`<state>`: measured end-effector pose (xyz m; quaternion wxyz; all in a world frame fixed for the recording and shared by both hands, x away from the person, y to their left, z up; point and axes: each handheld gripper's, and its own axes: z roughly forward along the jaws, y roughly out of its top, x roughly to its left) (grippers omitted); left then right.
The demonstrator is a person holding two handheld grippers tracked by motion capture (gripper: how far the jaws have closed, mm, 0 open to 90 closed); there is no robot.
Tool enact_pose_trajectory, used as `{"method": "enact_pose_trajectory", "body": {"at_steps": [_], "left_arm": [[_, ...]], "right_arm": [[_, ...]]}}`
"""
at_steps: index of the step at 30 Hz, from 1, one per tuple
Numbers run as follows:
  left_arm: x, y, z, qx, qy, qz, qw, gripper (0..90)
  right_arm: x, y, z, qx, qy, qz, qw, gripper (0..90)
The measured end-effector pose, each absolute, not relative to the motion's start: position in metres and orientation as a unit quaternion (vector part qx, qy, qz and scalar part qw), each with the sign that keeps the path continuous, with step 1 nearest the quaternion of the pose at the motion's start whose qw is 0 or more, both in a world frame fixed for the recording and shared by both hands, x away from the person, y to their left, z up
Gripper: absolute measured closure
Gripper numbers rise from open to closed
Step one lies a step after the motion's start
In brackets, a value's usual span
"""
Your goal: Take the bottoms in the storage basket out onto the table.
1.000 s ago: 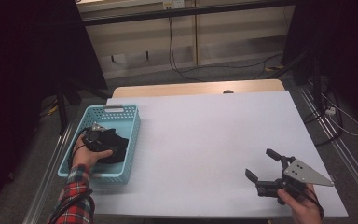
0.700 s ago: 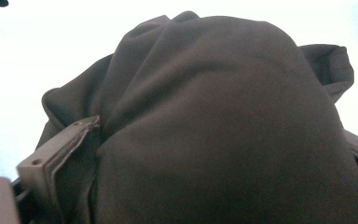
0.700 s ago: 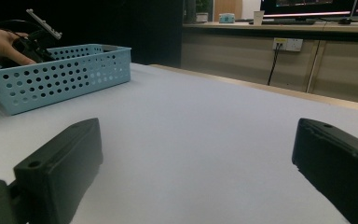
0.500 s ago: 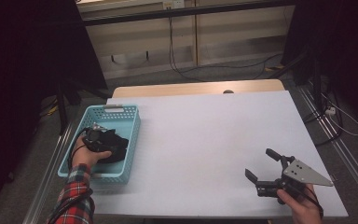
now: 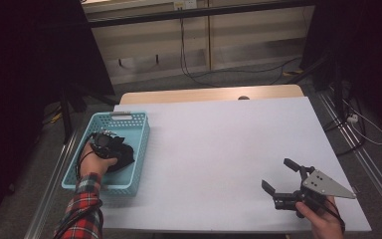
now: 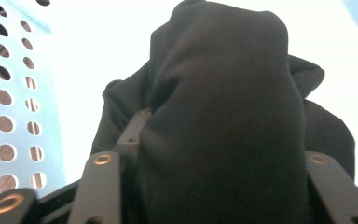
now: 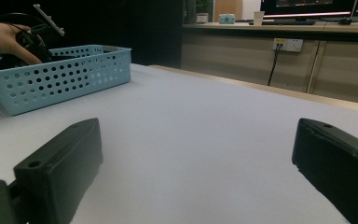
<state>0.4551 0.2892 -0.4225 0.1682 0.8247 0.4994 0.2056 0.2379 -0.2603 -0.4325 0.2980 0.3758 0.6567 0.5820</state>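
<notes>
High view: the left gripper (image 5: 104,145) is down in the blue basket (image 5: 134,149), on a black cloth (image 5: 122,155) lying inside it. Its jaws have just been closing, but the hand hides the tips. The right gripper (image 5: 282,180) rests agape over the bare table (image 5: 219,149).

Left gripper view: the cloth (image 6: 223,116) bulges between both jaws, so they look clamped on it (how deep the bite goes is buried in folds). A shallow pinch could let it slip on lifting, or a trailing fold might snag the rim and drag the basket.

Right gripper view: spread jaws hold nothing; the basket (image 7: 65,77) stands well apart, its contents screened by the wall.
</notes>
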Motion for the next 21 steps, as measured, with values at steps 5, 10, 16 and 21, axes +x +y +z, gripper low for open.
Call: {"method": "enact_pose_trajectory", "body": {"at_steps": [5, 10, 16, 21], "left_arm": [[0.459, 0.293, -0.411, 0.796, 0.54, 0.184, 0.201, 60.5], [0.459, 0.296, -0.4, 0.793, 0.544, 0.185, 0.205, 64.8], [0.456, 0.303, -0.373, 0.776, 0.55, 0.199, 0.237, 65.8], [0.455, 0.304, -0.348, 0.768, 0.547, 0.208, 0.261, 66.2]], "right_arm": [[0.239, -0.26, -0.433, 0.375, 0.658, 0.582, 0.297, 1.4], [0.239, -0.261, -0.433, 0.378, 0.655, 0.583, 0.296, 1.4], [0.239, -0.261, -0.433, 0.379, 0.654, 0.584, 0.296, 1.4], [0.239, -0.26, -0.433, 0.377, 0.656, 0.584, 0.295, 1.4]]}}
